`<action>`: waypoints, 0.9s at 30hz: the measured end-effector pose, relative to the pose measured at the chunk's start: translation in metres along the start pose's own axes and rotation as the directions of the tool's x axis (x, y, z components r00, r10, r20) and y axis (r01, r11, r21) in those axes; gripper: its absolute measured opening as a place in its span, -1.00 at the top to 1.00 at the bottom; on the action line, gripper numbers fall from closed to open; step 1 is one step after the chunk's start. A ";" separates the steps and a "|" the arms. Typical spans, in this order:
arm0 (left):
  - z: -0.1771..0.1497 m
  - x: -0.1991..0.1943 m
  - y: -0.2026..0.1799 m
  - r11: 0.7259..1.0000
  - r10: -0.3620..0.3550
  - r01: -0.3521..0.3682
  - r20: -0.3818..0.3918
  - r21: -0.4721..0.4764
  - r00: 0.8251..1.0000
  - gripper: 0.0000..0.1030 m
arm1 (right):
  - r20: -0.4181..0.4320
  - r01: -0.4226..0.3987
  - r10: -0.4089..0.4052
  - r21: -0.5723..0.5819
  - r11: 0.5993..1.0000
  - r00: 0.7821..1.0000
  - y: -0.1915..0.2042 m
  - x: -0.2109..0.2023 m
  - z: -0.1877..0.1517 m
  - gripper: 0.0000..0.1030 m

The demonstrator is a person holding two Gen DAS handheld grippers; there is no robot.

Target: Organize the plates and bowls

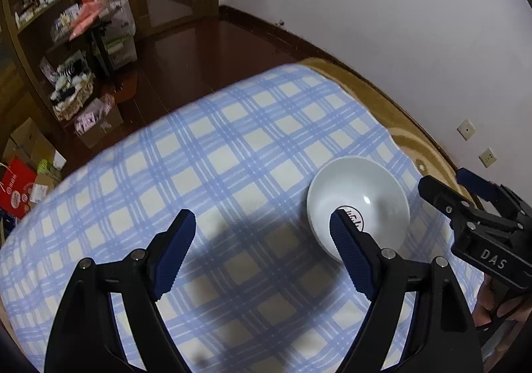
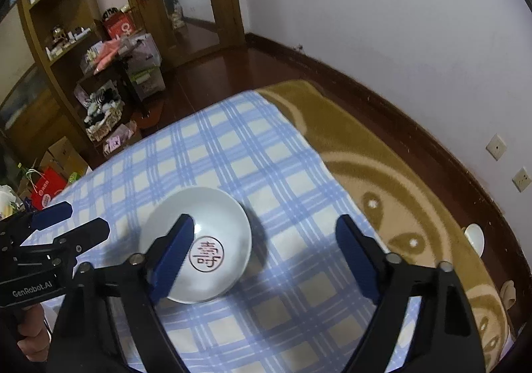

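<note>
Bowl (image 2: 199,245): white, upright, with a round red-and-black character mark at the bottom, resting on the blue-and-cream checked cloth (image 2: 252,153). It sits toward the cloth's right edge, near the brown patterned blanket (image 2: 382,173) lying beyond that edge.

My left gripper (image 1: 262,253) hangs above the cloth with jaws spread wide and nothing between them. Its right finger (image 1: 352,256) overlaps the bowl's near rim in the left wrist view; I cannot tell whether it touches.

My right gripper (image 2: 266,253) also stands wide open and empty. Its left finger (image 2: 173,256) crosses in front of the bowl's left side; contact cannot be confirmed. The bowl lies left of the gap rather than inside it.

A second small white dish (image 2: 475,236) sits far right, past the blanket's edge, near the dark skirting.
</note>
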State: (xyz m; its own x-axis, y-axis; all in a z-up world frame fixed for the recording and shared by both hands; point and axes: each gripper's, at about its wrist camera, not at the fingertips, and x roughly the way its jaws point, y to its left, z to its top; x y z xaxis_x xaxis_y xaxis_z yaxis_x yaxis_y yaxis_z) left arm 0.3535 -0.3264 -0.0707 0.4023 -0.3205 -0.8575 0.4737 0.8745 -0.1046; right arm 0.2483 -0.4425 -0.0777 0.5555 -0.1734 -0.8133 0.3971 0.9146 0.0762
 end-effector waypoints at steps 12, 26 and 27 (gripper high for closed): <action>-0.004 0.048 -0.021 0.998 -0.054 0.053 -0.127 -0.016 0.990 -0.07 | -0.102 -0.031 0.038 0.072 0.997 0.994 -0.013 0.044 -0.017 -0.53; 0.000 0.077 -0.036 0.999 -0.045 0.048 -0.215 0.006 0.975 0.52 | -0.149 -0.107 0.129 0.149 0.983 0.980 -0.003 0.070 -0.028 0.64; 0.000 0.077 -0.034 0.998 -0.063 0.062 -0.217 -0.010 0.974 0.62 | -0.154 -0.120 0.145 0.159 0.980 0.977 -0.003 0.072 -0.029 0.69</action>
State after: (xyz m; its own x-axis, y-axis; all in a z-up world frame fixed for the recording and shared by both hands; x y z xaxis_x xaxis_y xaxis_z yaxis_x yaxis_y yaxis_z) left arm 0.3685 -0.3813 -0.1332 0.1920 -0.2879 -0.9382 0.4901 0.8564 -0.1625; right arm 0.2662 -0.4470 -0.1536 0.4882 0.0190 -0.8725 0.4386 0.8590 0.2641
